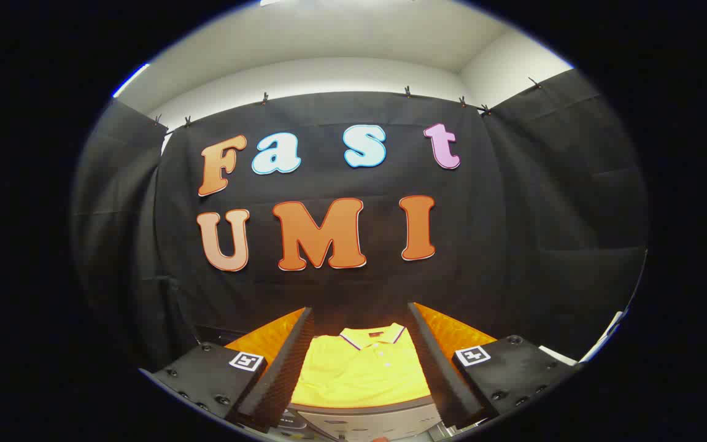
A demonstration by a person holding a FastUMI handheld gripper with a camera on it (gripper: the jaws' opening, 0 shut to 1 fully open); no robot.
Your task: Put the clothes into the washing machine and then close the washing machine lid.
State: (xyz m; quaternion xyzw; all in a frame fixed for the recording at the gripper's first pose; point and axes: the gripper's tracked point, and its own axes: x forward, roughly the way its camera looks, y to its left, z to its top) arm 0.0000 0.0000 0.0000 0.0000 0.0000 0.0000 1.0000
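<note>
A yellow polo shirt with a striped collar lies flat, collar pointing away from me. I see it between my two fingers and a little below their tips. Nearer to me than the shirt, low between the fingers, is the white top of the washing machine with a curved rim; whether its lid is up I cannot tell. My gripper is open, its fingers spread wider than the shirt's collar, touching nothing and held above the shirt.
The black cloth wall stands close behind the shirt and wraps round both sides. A pale object shows low on the right, beyond the right finger.
</note>
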